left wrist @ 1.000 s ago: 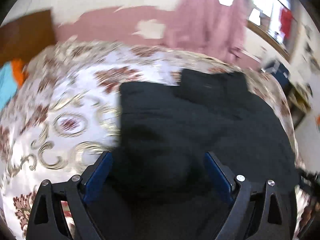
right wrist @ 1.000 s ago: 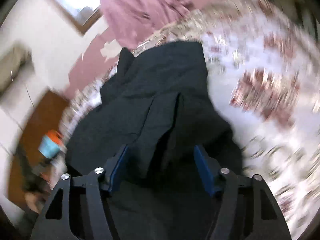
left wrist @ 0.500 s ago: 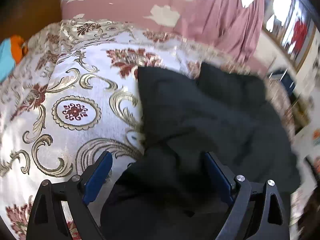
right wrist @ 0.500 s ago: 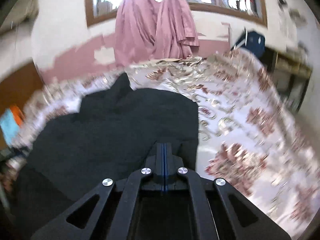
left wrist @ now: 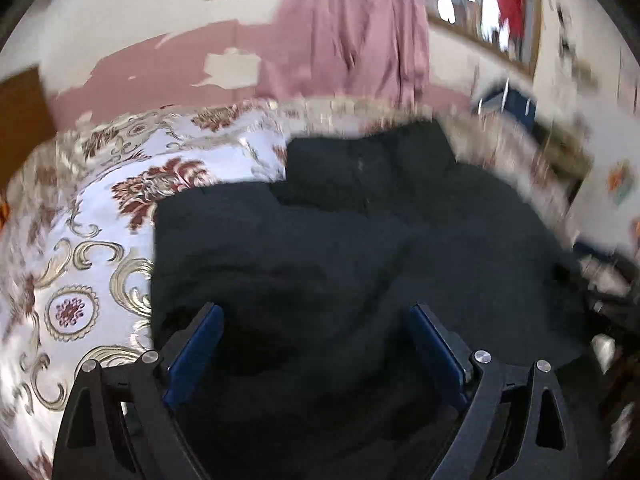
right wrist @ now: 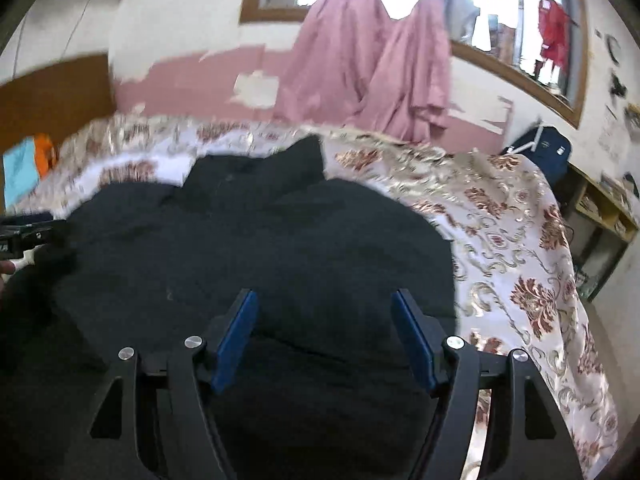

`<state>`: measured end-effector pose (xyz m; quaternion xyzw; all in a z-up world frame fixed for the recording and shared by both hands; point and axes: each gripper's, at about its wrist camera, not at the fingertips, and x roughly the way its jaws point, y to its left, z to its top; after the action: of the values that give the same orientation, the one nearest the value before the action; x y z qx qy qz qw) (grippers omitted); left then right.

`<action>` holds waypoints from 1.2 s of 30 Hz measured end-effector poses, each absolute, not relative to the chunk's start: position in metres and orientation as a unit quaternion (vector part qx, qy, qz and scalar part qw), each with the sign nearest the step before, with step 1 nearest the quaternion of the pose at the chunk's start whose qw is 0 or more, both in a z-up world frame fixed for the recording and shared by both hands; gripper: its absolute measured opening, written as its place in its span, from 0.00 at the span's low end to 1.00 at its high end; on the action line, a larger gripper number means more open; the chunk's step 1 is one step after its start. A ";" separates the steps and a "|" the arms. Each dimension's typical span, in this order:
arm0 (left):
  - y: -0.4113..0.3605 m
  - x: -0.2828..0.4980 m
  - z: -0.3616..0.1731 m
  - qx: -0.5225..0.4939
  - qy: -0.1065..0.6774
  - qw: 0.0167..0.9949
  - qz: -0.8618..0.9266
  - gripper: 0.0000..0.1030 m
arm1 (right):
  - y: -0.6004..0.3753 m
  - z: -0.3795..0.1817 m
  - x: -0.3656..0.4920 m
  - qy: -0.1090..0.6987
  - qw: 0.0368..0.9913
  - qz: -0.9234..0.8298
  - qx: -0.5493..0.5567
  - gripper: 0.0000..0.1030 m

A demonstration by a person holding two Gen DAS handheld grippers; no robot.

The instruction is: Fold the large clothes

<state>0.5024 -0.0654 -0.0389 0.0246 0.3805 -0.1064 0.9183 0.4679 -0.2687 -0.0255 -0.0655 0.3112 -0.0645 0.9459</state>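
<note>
Left gripper (left wrist: 316, 344): tilted downward, blue-padded fingers (left wrist: 196, 354) spread wide, pressing on nothing.
Right gripper (right wrist: 324, 336): tilted downward, fingers (right wrist: 236, 336) parted, just been opening, nothing clamped between the pads.
Left gripper (right wrist: 24, 236) from the right wrist view: only a dark blurred edge at far left.

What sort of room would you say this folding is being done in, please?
Most likely a home bedroom: the black garment lies on a bed with a floral bedspread, pink curtains hang at a wood-framed window, and paint is peeling off the wall.
</note>
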 end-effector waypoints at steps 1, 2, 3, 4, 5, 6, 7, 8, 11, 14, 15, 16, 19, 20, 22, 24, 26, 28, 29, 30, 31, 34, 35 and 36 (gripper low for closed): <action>-0.072 0.505 -0.048 0.046 0.385 0.917 -0.099 0.92 | -0.265 -0.037 0.478 0.332 0.938 -0.067 -0.078 0.62; -0.076 0.506 -0.059 0.067 0.384 0.916 -0.095 0.97 | -0.260 -0.047 0.480 0.344 0.933 -0.067 -0.082 0.62; -0.078 0.506 -0.065 0.075 0.385 0.915 -0.093 1.00 | -0.258 -0.057 0.483 0.353 0.930 -0.065 -0.083 0.62; -0.078 0.507 -0.070 0.077 0.386 0.914 -0.093 1.00 | -0.258 -0.064 0.482 0.353 0.930 -0.062 -0.078 0.62; -0.077 0.508 -0.076 0.074 0.388 0.913 -0.099 1.00 | -0.260 -0.068 0.480 0.350 0.932 -0.059 -0.070 0.63; -0.075 0.508 -0.078 0.069 0.388 0.913 -0.102 1.00 | -0.262 -0.072 0.479 0.348 0.934 -0.055 -0.061 0.64; -0.073 0.509 -0.080 0.062 0.388 0.913 -0.106 1.00 | -0.265 -0.074 0.479 0.345 0.936 -0.051 -0.050 0.64; -0.072 0.509 -0.082 0.055 0.387 0.914 -0.108 1.00 | -0.266 -0.076 0.481 0.342 0.938 -0.049 -0.045 0.65; -0.074 0.508 -0.091 0.058 0.381 0.917 -0.104 1.00 | -0.265 -0.086 0.480 0.331 0.941 -0.053 -0.047 0.65; -0.081 0.509 -0.098 0.068 0.375 0.920 -0.093 1.00 | -0.264 -0.094 0.482 0.328 0.941 -0.059 -0.053 0.66; -0.082 0.509 -0.099 0.070 0.373 0.920 -0.092 1.00 | -0.264 -0.094 0.483 0.327 0.942 -0.059 -0.052 0.66; -0.082 0.509 -0.099 0.070 0.372 0.921 -0.093 1.00 | -0.265 -0.095 0.483 0.327 0.942 -0.056 -0.046 0.66; -0.078 0.508 -0.097 0.057 0.370 0.922 -0.101 1.00 | -0.267 -0.095 0.480 0.325 0.943 -0.054 -0.040 0.66; -0.076 0.507 -0.096 0.051 0.369 0.922 -0.105 1.00 | -0.268 -0.094 0.478 0.324 0.944 -0.055 -0.040 0.66; -0.071 0.505 -0.090 0.032 0.370 0.922 -0.110 1.00 | -0.268 -0.090 0.474 0.318 0.946 -0.052 -0.038 0.66; -0.060 0.496 -0.078 -0.004 0.377 0.920 -0.108 1.00 | -0.271 -0.081 0.465 0.315 0.948 -0.048 -0.024 0.68; -0.049 0.481 -0.063 -0.037 0.376 0.920 -0.107 1.00 | -0.276 -0.066 0.444 0.308 0.951 -0.041 0.005 0.72; -0.041 0.462 -0.045 -0.060 0.372 0.921 -0.102 1.00 | -0.277 -0.049 0.419 0.310 0.950 -0.026 0.025 0.85; -0.039 0.450 -0.033 -0.066 0.373 0.920 -0.099 1.00 | -0.276 -0.042 0.410 0.315 0.949 -0.019 0.028 0.87; -0.038 0.441 -0.025 -0.066 0.378 0.918 -0.098 1.00 | -0.276 -0.036 0.400 0.318 0.947 -0.015 0.030 0.87; -0.039 0.432 -0.017 -0.067 0.385 0.915 -0.097 1.00 | -0.276 -0.023 0.385 0.322 0.946 -0.009 0.033 0.87; -0.039 0.398 0.004 -0.075 0.423 0.898 -0.101 1.00 | -0.277 0.007 0.346 0.336 0.940 0.000 0.055 0.93; -0.038 0.382 0.013 -0.080 0.438 0.890 -0.101 1.00 | -0.279 0.014 0.335 0.341 0.938 0.001 0.062 0.94; -0.037 0.371 0.019 -0.083 0.445 0.886 -0.100 1.00 | -0.279 0.026 0.319 0.347 0.935 0.000 0.074 0.95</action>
<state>0.3711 -0.0365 0.0188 -0.0827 0.4452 -0.0999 0.8860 0.3186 -0.2792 0.0257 0.0738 0.3469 -0.0005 0.9350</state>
